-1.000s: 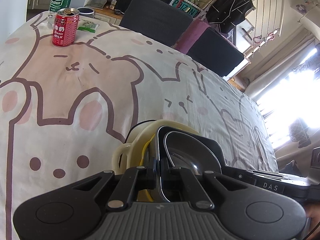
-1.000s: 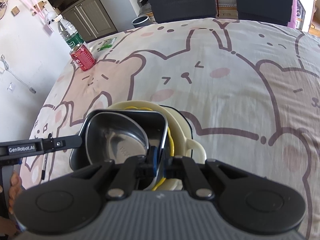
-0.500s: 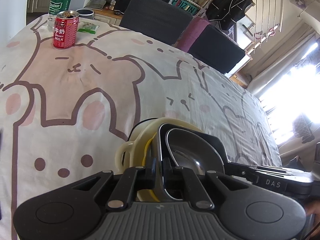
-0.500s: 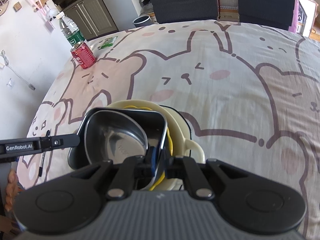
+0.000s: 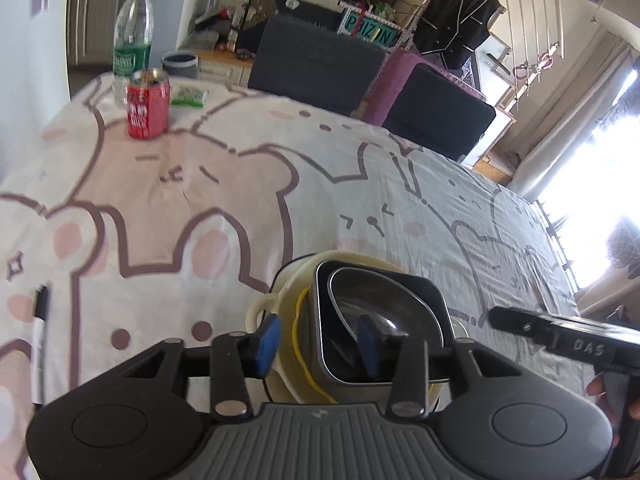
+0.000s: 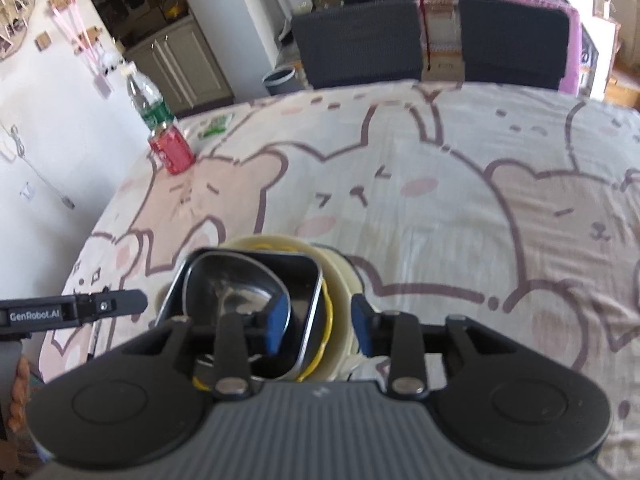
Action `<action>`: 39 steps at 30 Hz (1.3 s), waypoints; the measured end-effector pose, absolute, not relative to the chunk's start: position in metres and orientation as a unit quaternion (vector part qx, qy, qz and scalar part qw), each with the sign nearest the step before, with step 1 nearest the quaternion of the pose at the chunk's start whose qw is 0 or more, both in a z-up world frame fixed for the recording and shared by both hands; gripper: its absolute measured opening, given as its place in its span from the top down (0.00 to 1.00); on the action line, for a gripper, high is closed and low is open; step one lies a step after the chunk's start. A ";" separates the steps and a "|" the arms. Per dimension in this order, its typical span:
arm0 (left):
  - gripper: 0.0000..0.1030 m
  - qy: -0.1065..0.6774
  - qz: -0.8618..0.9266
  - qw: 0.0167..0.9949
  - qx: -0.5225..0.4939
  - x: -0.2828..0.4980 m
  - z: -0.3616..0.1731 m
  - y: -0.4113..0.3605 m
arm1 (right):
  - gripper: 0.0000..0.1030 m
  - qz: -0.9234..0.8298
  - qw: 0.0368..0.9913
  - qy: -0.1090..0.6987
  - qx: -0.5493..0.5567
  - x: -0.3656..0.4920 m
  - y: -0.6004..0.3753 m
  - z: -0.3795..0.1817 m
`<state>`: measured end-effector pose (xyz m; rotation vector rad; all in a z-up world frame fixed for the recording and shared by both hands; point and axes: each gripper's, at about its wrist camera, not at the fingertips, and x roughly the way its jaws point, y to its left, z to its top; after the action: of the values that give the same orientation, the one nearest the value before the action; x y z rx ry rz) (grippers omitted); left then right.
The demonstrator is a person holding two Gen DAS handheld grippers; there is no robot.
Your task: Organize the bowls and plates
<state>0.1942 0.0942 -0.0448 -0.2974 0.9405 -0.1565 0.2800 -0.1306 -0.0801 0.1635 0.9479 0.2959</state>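
The bowls are stacked in one pile near the front edge of the desk (image 5: 360,184), which is covered by a cloth with cartoon bears and rabbits. I count three pieces for sure: a cream bowl with a side handle (image 5: 260,312) at the bottom, a dark square bowl (image 5: 424,292) inside it, and a shiny steel bowl (image 6: 228,280) inside that one. A thin yellow rim (image 6: 326,320) shows between the cream and the dark piece; what it belongs to I cannot tell.

The left claw (image 5: 316,344) stands over the left side of the pile, and its jaws are opening. The rim of the stack is between the blue pads (image 5: 266,338), but they do not press on it. The right claw (image 6: 318,322) is on the opposite side, its jaws are also opening, and the rim is between its pads without contact.

Only the left view shows a black pen (image 5: 40,320) lying on the cloth, a black jacket hanging in the back, a bright window, and a sign reading "PRIZIN" or similar. Only the right view shows a white wall with small decorations.

The left view shows "DAS" on the other claw's arm; the right view shows "GenRobot.AI". There is one red can (image 5: 147,106), whose text is blurred, one plastic bottle with a green label (image 6: 150,106), one green packet (image 5: 189,95), and two dark chairs (image 6: 356,42) behind the desk.
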 end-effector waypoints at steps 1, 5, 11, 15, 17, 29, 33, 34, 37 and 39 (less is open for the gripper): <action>0.47 0.445 -0.072 0.881 -0.140 0.190 -0.040 0.093 | 0.57 0.140 0.880 0.447 0.080 0.276 -0.134 -0.076; 0.28 0.423 -0.066 0.895 -0.125 0.170 -0.019 0.086 | 0.45 0.135 0.894 0.417 0.090 0.258 -0.145 -0.059; 0.14 0.395 -0.045 0.912 -0.104 0.133 0.004 0.073 | 0.33 0.133 0.913 0.375 0.086 0.223 -0.153 -0.032; 0.04 0.374 -0.035 0.922 -0.096 0.104 0.017 0.067 | 0.30 0.129 0.924 0.350 0.082 0.196 -0.162 -0.016; 0.01 0.362 -0.024 0.928 -0.088 0.087 0.024 0.064 | 0.25 0.128 0.930 0.335 0.077 0.182 -0.166 -0.008; 0.00 0.285 -0.017 0.957 -0.060 0.014 0.060 0.054 | 0.05 0.123 0.957 0.259 0.032 0.099 -0.180 0.002; 0.00 0.272 -0.028 0.960 -0.057 0.002 0.055 0.055 | 0.01 0.119 0.963 0.240 0.022 0.080 -0.178 -0.001; 0.00 0.271 -0.029 0.960 -0.056 0.000 0.051 0.057 | 0.01 0.117 0.964 0.238 0.023 0.077 -0.178 -0.002; 0.00 0.272 -0.023 0.961 -0.045 -0.005 0.039 0.061 | 0.01 0.109 0.967 0.227 0.028 0.066 -0.177 -0.008; 0.00 0.274 -0.023 0.961 -0.033 -0.008 0.031 0.062 | 0.00 0.104 0.970 0.220 0.027 0.060 -0.173 -0.012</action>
<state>-0.0077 0.0620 0.0310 -0.0678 0.5553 -0.0462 0.0595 -0.1726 -0.0115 0.0543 0.4437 0.2097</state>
